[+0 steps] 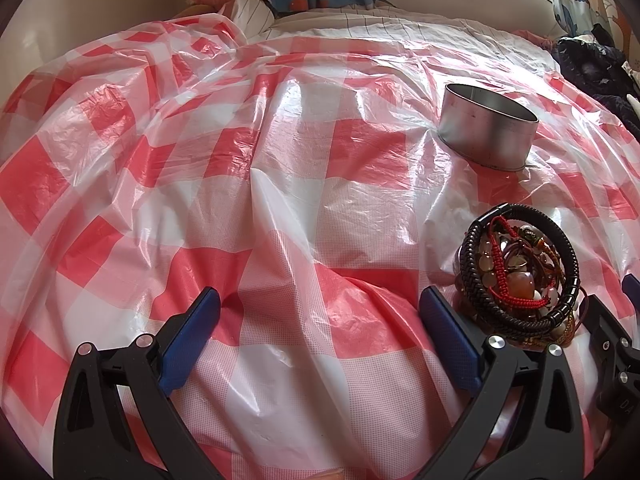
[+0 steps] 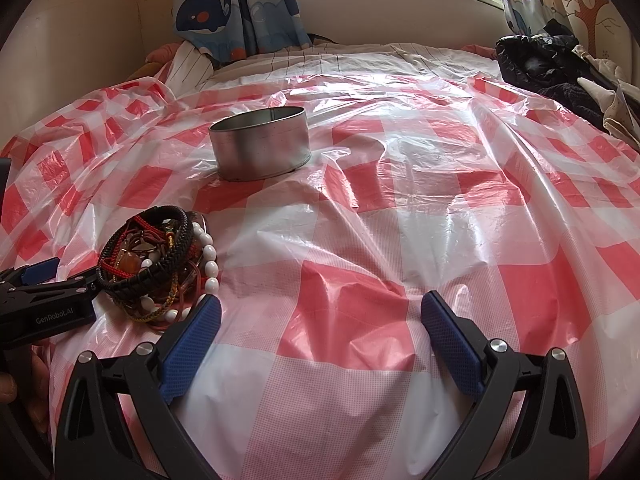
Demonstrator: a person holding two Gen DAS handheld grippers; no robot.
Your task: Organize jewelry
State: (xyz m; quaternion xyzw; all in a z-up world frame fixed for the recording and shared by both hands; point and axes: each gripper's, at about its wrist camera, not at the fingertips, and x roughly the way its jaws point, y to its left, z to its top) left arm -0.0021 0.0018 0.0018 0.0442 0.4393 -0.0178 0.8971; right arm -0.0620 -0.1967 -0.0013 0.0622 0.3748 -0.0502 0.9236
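A tangled pile of jewelry (image 1: 520, 272) lies on the red-and-white checked plastic sheet (image 1: 280, 184): black braided bracelets, a red cord, amber and white beads. It also shows in the right wrist view (image 2: 160, 264). A round open metal tin (image 1: 486, 126) stands upright beyond it, also in the right wrist view (image 2: 260, 144). My left gripper (image 1: 320, 308) is open and empty, the pile just right of its right finger. My right gripper (image 2: 320, 312) is open and empty, the pile just left of its left finger. The left gripper (image 2: 44, 280) shows at the right wrist view's left edge.
The sheet (image 2: 400, 200) covers a bed and is wrinkled. Dark clothes (image 2: 560, 72) lie piled at the far right. A striped pillow (image 2: 192, 60) and whale-print curtains (image 2: 236, 8) sit at the back by the wall and window.
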